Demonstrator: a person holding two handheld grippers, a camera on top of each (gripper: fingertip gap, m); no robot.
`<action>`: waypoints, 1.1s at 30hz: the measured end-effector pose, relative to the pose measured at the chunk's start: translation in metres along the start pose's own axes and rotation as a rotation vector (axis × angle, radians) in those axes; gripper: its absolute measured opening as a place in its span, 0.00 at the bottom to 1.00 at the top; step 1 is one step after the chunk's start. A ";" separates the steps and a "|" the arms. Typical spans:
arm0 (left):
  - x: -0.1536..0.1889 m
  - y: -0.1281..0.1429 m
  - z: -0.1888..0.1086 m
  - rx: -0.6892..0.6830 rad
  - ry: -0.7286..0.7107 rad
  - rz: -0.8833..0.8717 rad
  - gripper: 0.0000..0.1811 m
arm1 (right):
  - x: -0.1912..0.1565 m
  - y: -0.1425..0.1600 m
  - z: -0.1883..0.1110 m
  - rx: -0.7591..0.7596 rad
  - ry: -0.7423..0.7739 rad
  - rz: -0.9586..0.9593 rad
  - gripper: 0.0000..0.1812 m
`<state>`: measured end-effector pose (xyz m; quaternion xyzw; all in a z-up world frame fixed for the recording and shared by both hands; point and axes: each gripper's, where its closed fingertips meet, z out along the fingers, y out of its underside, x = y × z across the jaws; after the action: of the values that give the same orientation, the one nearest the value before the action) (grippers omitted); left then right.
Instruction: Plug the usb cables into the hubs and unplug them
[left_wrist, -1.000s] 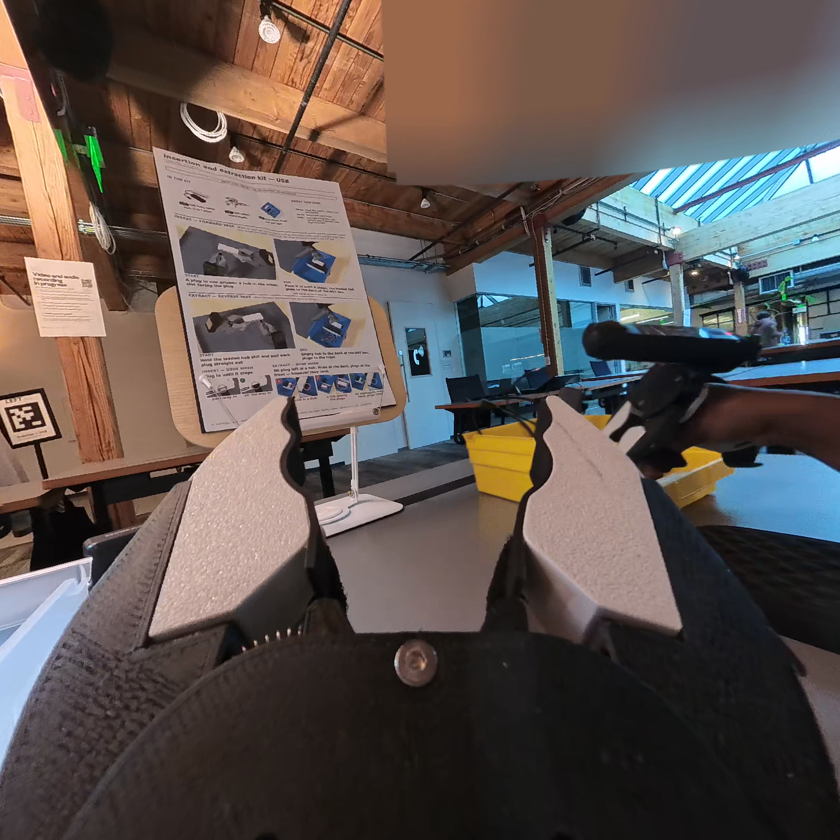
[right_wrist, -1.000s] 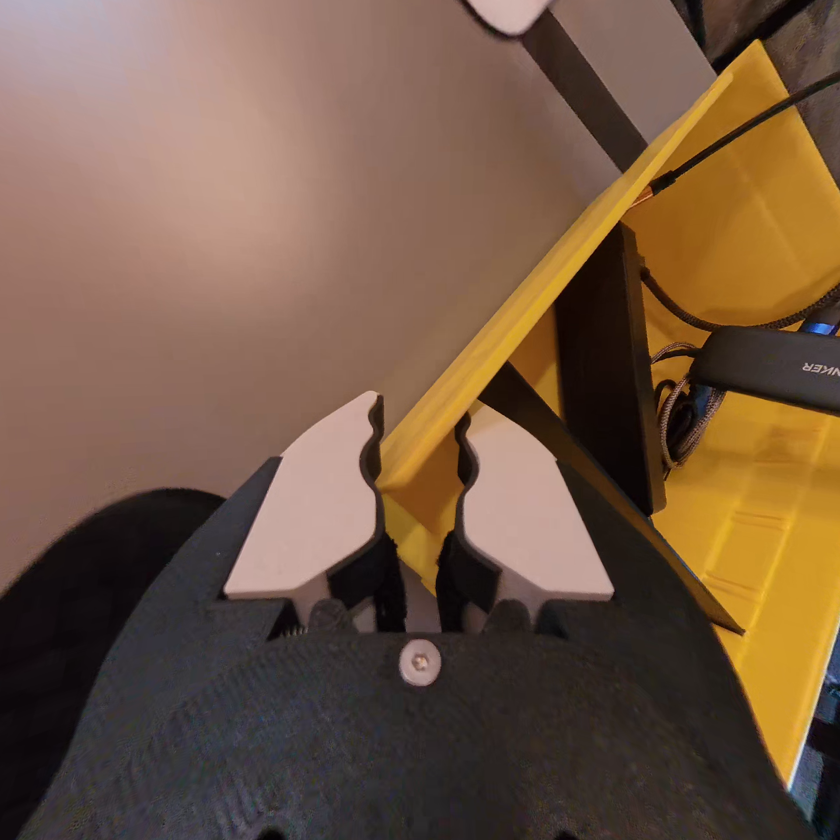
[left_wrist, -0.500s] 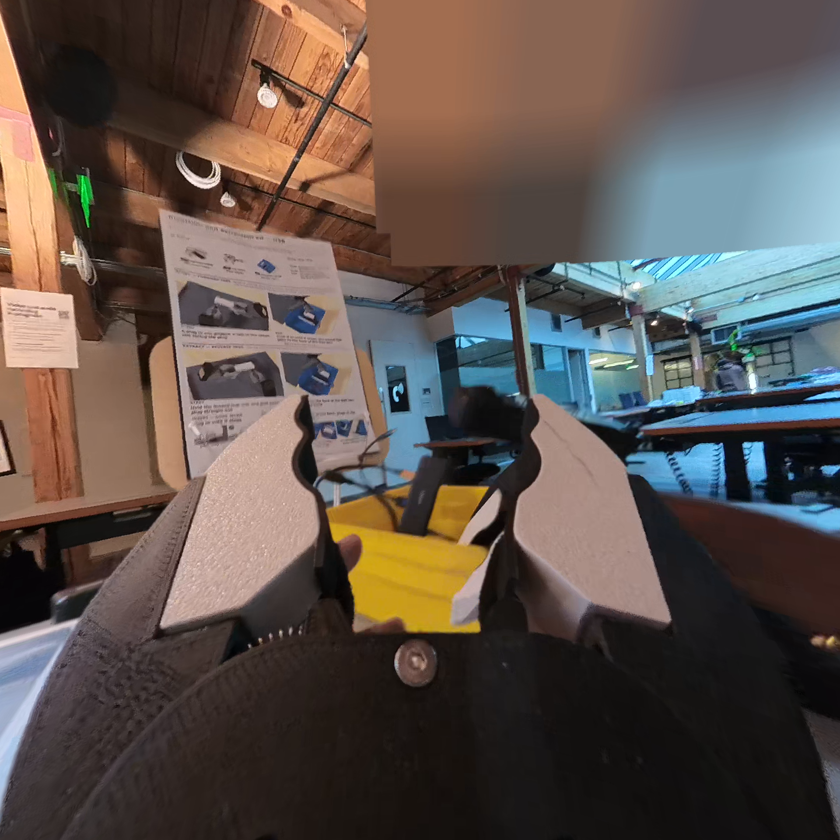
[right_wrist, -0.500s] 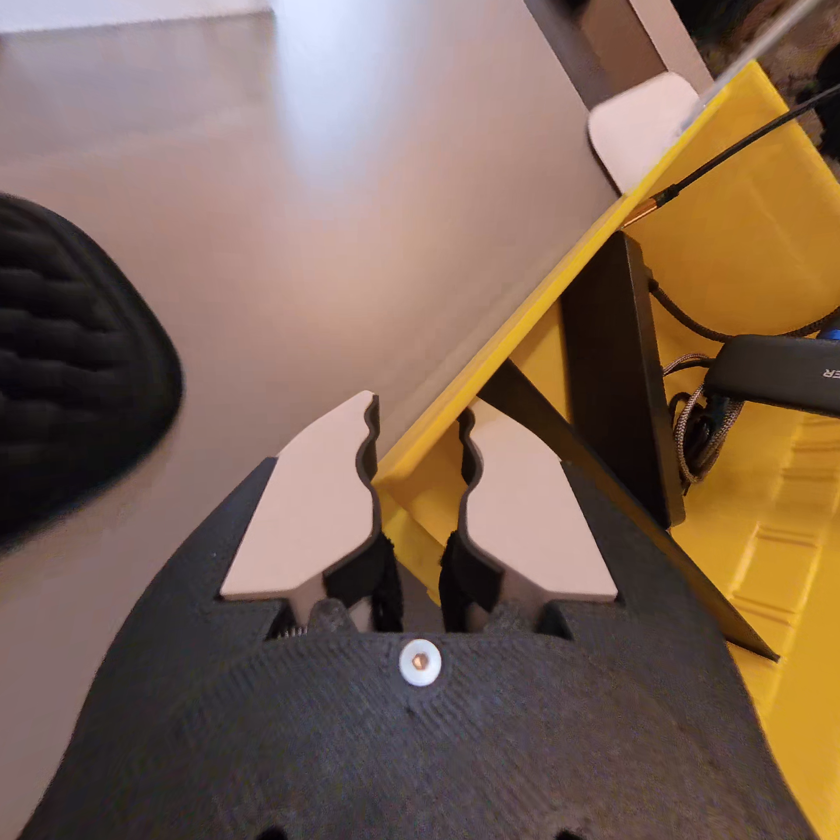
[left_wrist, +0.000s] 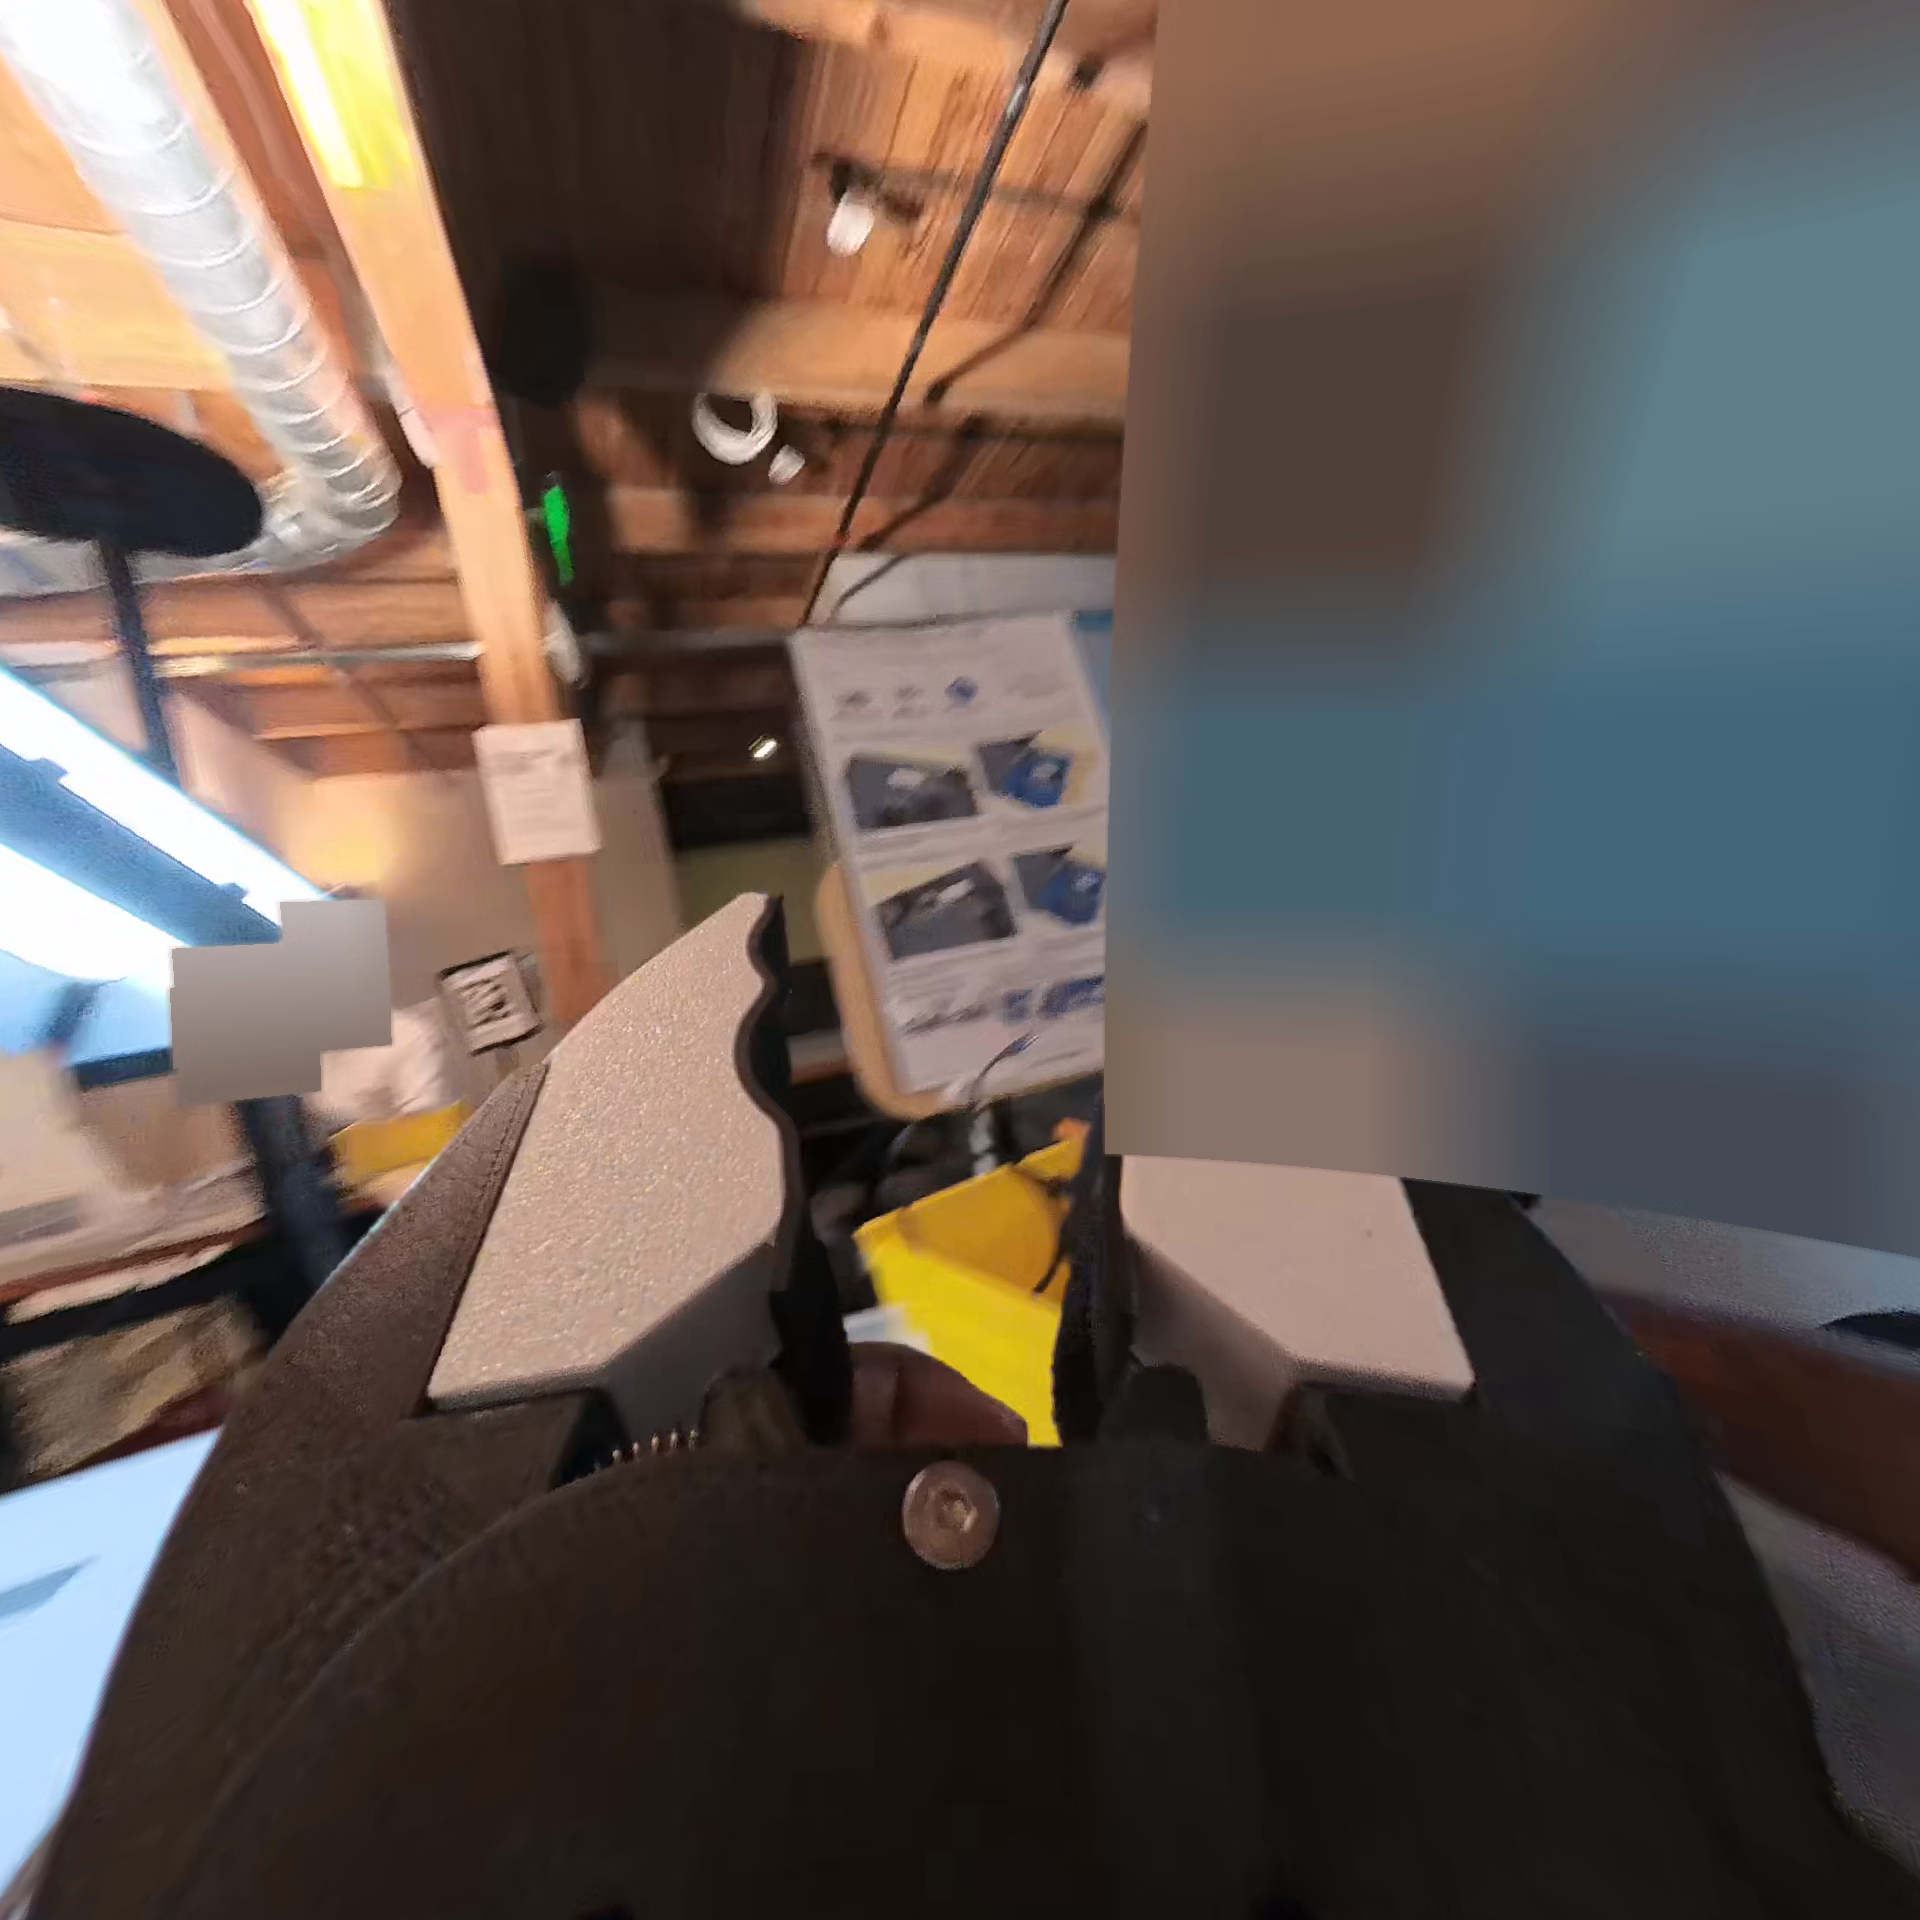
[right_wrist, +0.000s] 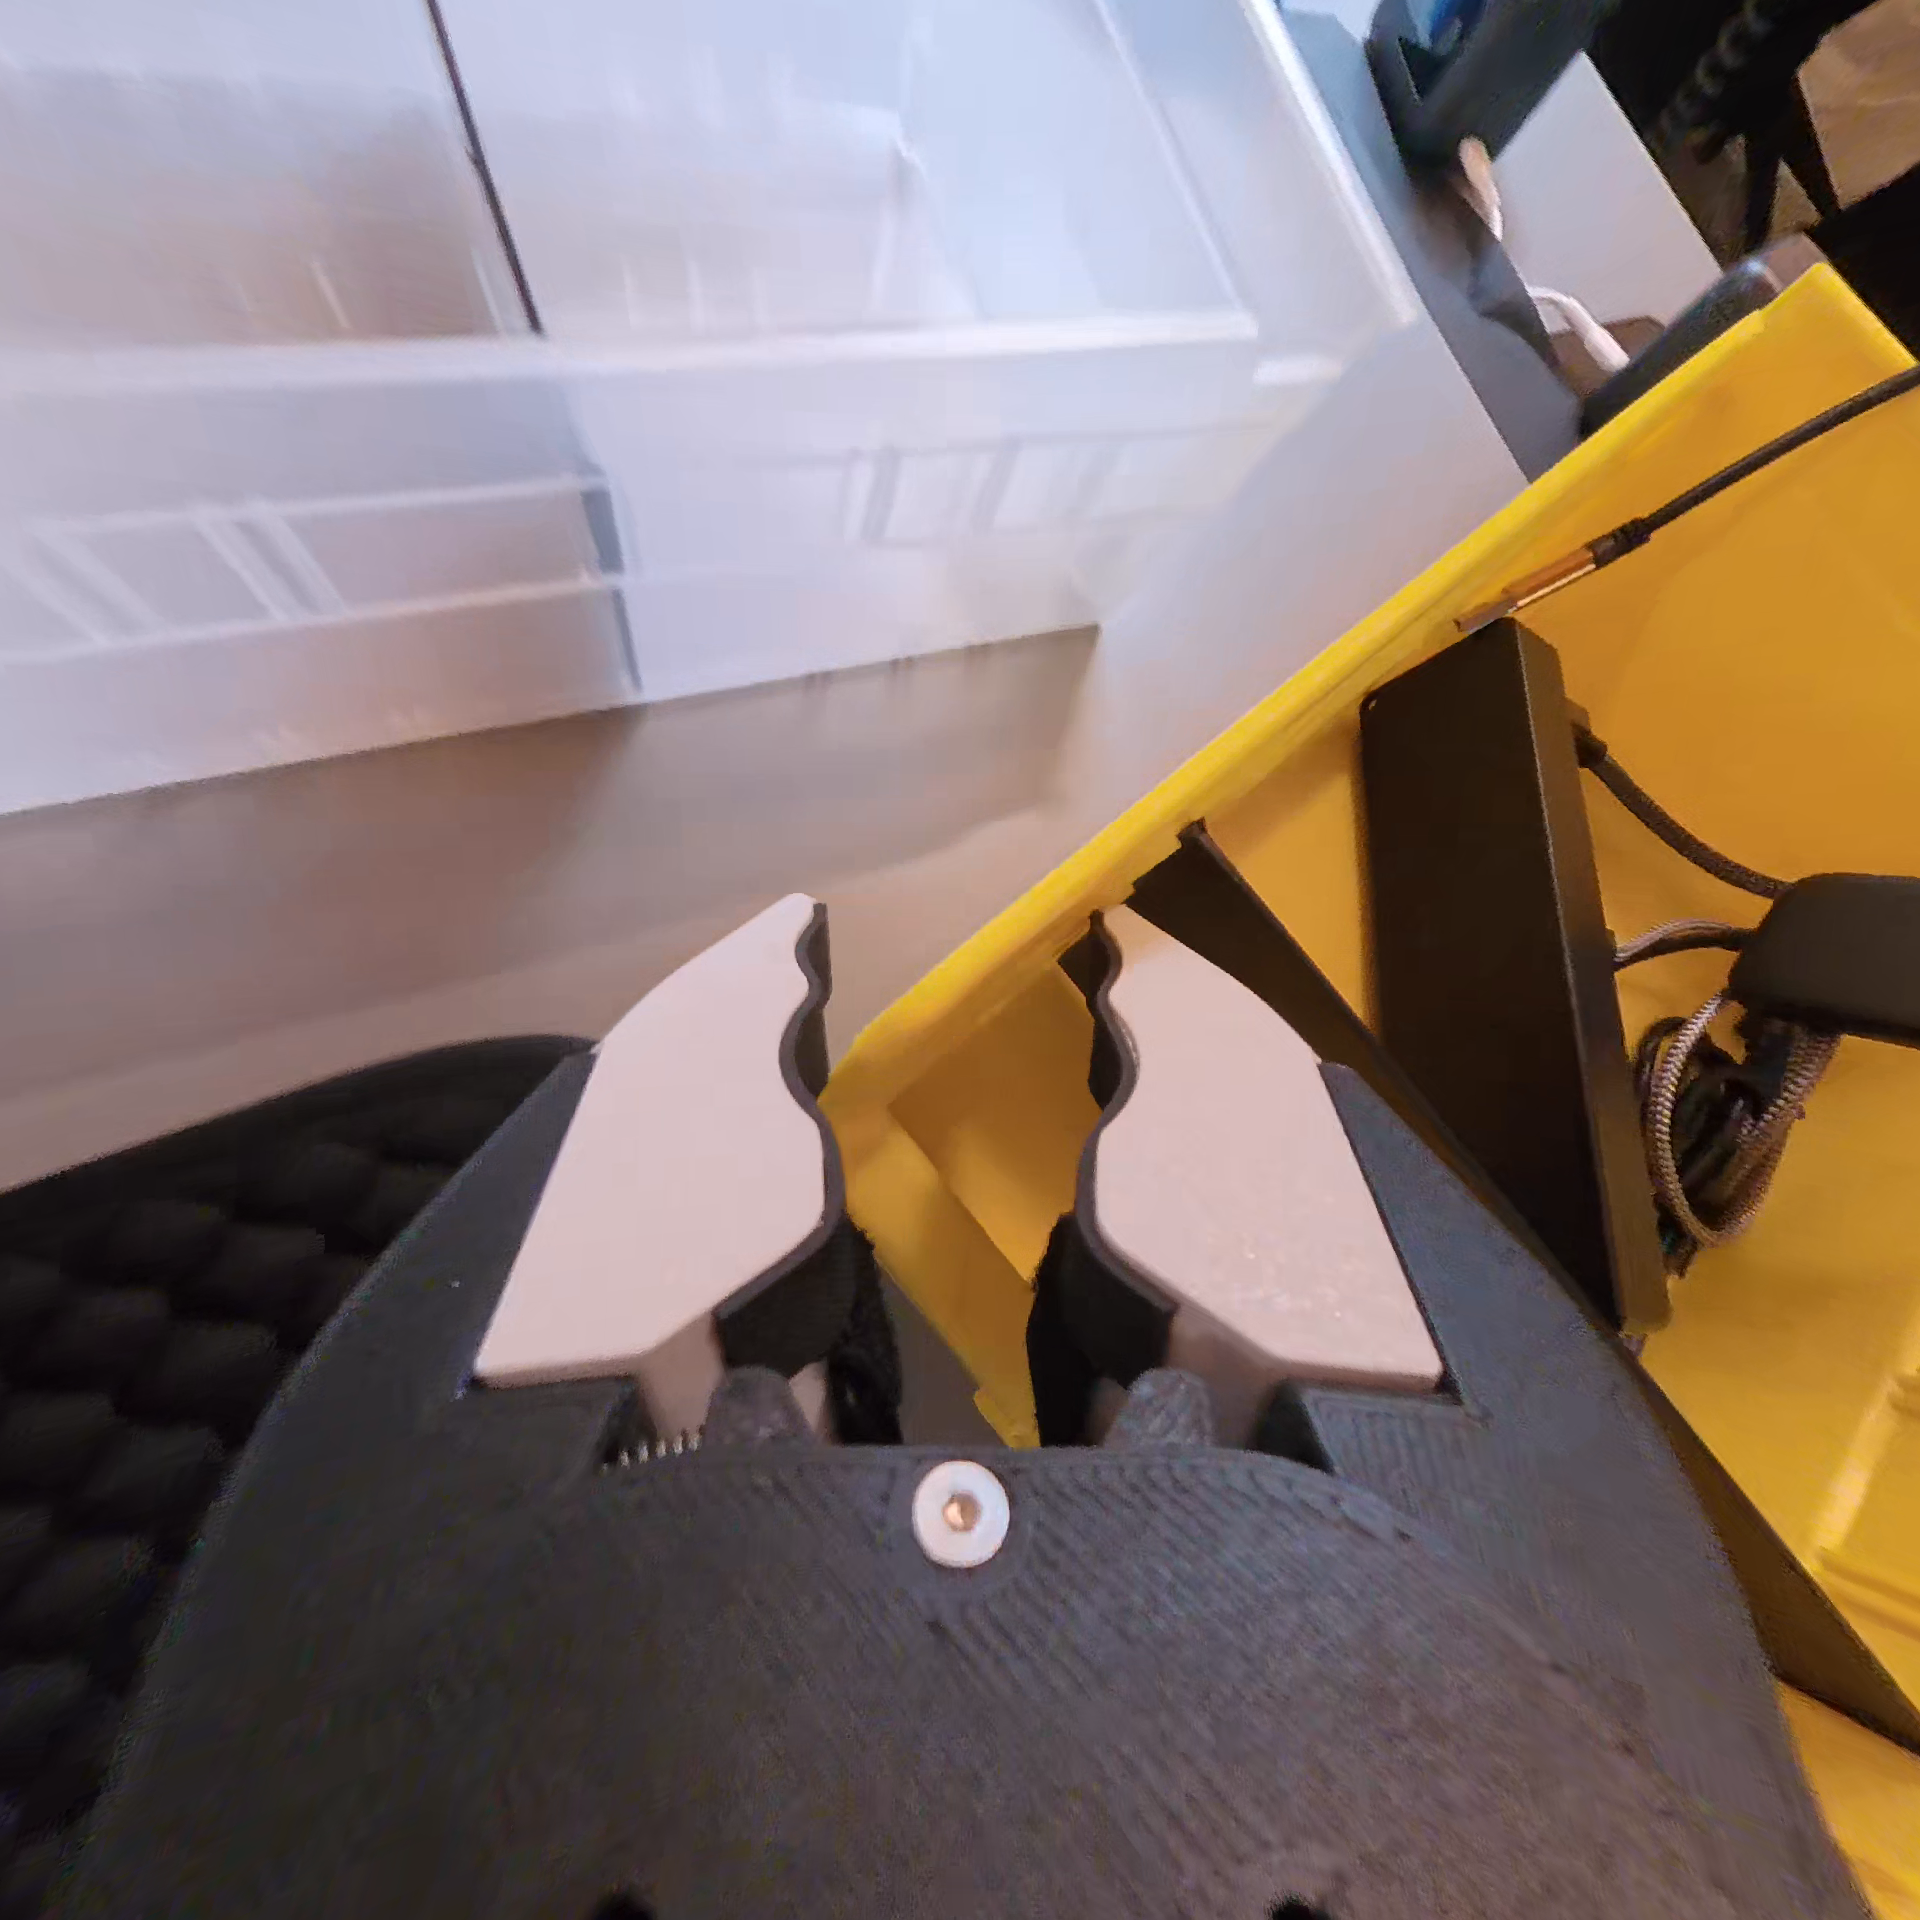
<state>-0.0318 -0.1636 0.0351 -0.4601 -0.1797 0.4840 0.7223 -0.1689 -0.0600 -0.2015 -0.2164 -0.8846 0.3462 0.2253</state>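
Observation:
A yellow bin (right_wrist: 1299, 717) holds an upright black USB hub (right_wrist: 1475, 935), a second dark hub (right_wrist: 1839, 966) and a coiled braided cable (right_wrist: 1704, 1153). A thin black cable (right_wrist: 1714, 478) hangs over its rim. My right gripper (right_wrist: 956, 925) is open and straddles the bin's near corner, one finger outside and one inside. My left gripper (left_wrist: 940, 935) is open and empty, raised and pointing at the room. Its right fingertip is hidden by a blurred patch. The yellow bin (left_wrist: 966, 1268) and a person's finger (left_wrist: 914, 1392) show between its fingers.
A clear white plastic bin (right_wrist: 623, 520) stands on the grey table beyond the right gripper. A black textured pad (right_wrist: 208, 1247) lies at the left. A black divider (right_wrist: 1247, 935) crosses the yellow bin's corner. An instruction sheet (left_wrist: 956, 831) stands on a holder behind. One gripper's finger ends stand about 30 centimetres off the other's.
The right gripper, shut on the yellow bin's rim before, has widened around its corner, and the clear bin has come into view. The left gripper has swung left and tilted up.

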 end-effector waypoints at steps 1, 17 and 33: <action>-0.017 0.007 -0.007 -0.064 -0.051 0.036 0.34 | -0.004 -0.004 0.003 0.018 -0.021 -0.001 0.28; -0.148 0.179 -0.141 -0.758 -0.315 -0.186 0.27 | -0.118 -0.068 -0.073 0.620 -0.198 -0.062 0.43; -0.126 0.202 -0.148 -1.094 -0.217 0.007 0.05 | -0.136 -0.036 -0.019 0.253 -0.237 0.069 0.33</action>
<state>-0.0937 -0.3238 -0.1865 -0.7161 -0.4764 0.3673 0.3541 -0.0577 -0.1478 -0.1971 -0.1742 -0.8464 0.4854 0.1330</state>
